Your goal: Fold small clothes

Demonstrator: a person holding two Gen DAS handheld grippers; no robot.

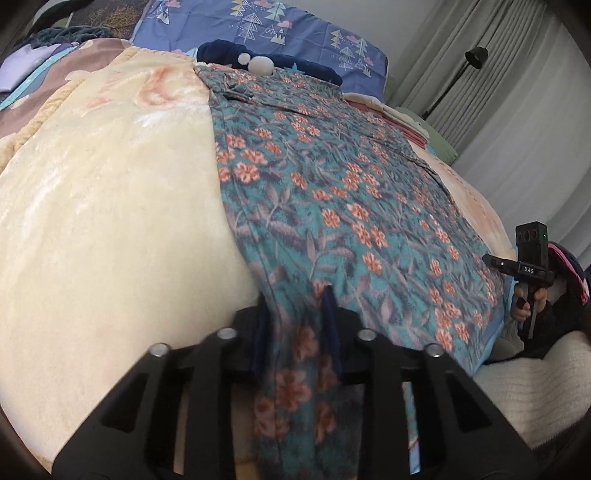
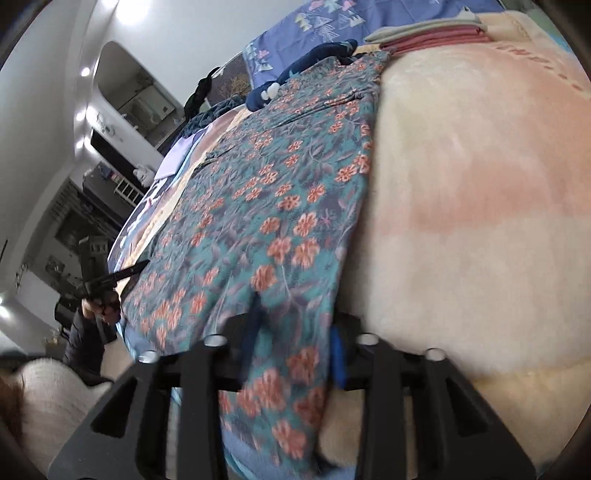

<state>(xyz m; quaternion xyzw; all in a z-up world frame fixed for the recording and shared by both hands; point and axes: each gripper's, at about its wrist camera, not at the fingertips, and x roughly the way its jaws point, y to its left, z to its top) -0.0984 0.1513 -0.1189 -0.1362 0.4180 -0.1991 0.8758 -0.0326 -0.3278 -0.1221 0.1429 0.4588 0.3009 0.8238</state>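
A teal garment with orange flowers lies spread along the cream blanket on the bed. My left gripper is shut on the garment's near left corner, and cloth hangs down between its fingers. My right gripper is shut on the near right corner of the same garment. The right gripper also shows in the left wrist view at the garment's right edge. The left gripper shows in the right wrist view at the garment's left edge.
A dark blue item with white pompoms lies beyond the garment's far end. Blue patterned pillows stand at the head of the bed. Folded pink and green cloths are stacked at the far right. A floor lamp and curtains stand beside the bed.
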